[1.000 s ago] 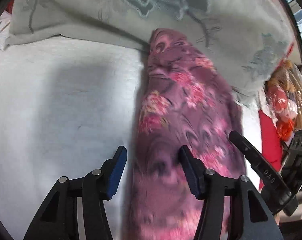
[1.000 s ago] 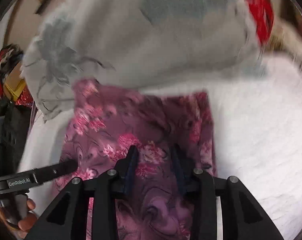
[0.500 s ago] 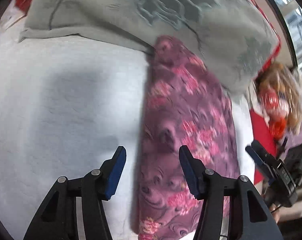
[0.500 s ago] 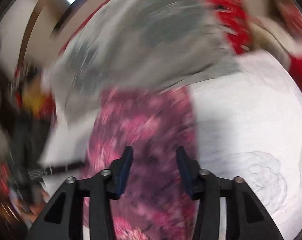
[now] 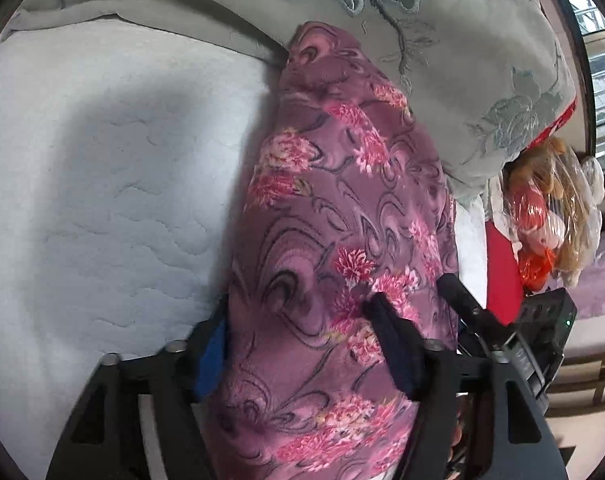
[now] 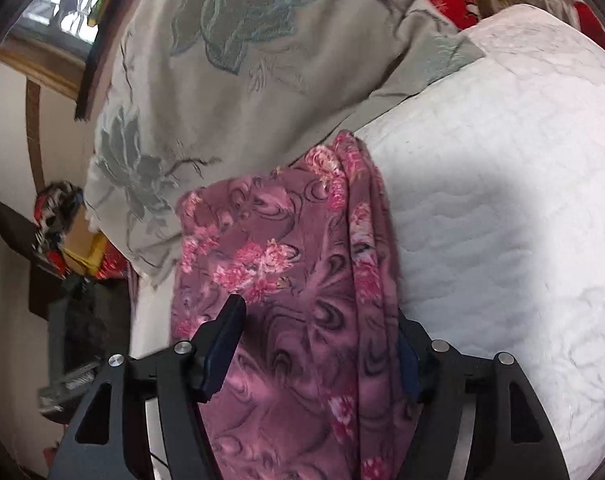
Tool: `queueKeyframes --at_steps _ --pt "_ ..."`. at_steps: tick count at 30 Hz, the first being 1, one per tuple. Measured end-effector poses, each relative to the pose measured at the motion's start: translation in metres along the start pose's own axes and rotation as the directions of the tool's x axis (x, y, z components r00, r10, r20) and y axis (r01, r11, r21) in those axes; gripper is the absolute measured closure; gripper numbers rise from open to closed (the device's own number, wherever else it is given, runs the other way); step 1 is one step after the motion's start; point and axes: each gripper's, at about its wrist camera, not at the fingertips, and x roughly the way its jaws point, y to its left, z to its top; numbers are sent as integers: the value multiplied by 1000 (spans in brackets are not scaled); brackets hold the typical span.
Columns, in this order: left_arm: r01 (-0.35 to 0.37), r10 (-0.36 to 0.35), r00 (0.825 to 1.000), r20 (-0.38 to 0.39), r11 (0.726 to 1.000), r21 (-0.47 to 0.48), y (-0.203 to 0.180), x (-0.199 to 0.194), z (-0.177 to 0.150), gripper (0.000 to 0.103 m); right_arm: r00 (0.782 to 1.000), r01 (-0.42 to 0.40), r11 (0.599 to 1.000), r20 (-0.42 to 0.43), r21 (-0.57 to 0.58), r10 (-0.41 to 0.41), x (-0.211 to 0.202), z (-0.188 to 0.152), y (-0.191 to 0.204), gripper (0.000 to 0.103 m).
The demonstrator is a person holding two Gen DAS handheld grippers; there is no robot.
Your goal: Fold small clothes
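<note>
Two grippers I have over one purple floral garment (image 5: 342,216), which lies as a long folded strip down the middle of both frames, on the white quilted mattress (image 5: 102,184). Its far end touches the grey embroidered blanket (image 5: 442,60) at the top. In the left wrist view, my left gripper (image 5: 302,332) stands about half open and its jaws have just been closing; the cloth is between them and covers most of the blue left pad, but I cannot tell if the pads press it. In the right wrist view, my right gripper (image 6: 322,344) has just been opening; the cloth passes between its jaws, and its left finger (image 6: 226,344) lies on top of the fabric.
</note>
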Motion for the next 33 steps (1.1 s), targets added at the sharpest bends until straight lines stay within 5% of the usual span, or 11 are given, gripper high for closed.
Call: queueKeyframes --at_steps 2,4,19,29,33 --pt "3 -3 1000 -3 1000 4 -1 1 2 73 1000 27 999 3 -43 -27 -4 -2 5 70" --pt "18 -18 1000 3 1000 23 -5 -6 -2 80 999 19 997 33 -70 -16 -13 -5 9 80" --pt "-64 43 988 150 989 136 -17 -130 -67 82 994 -44 995 100 -91 53 -66 -54 70 82" --pt "-80 70 983 169 996 49 63 -228 -133 81 995 -93 987 15 -130 95 -45 -107 130 81" --pt "-101 101 987 125 995 -11 109 -234 -153 78 995 -97 990 -47 -106 92 -18 -140 133 81"
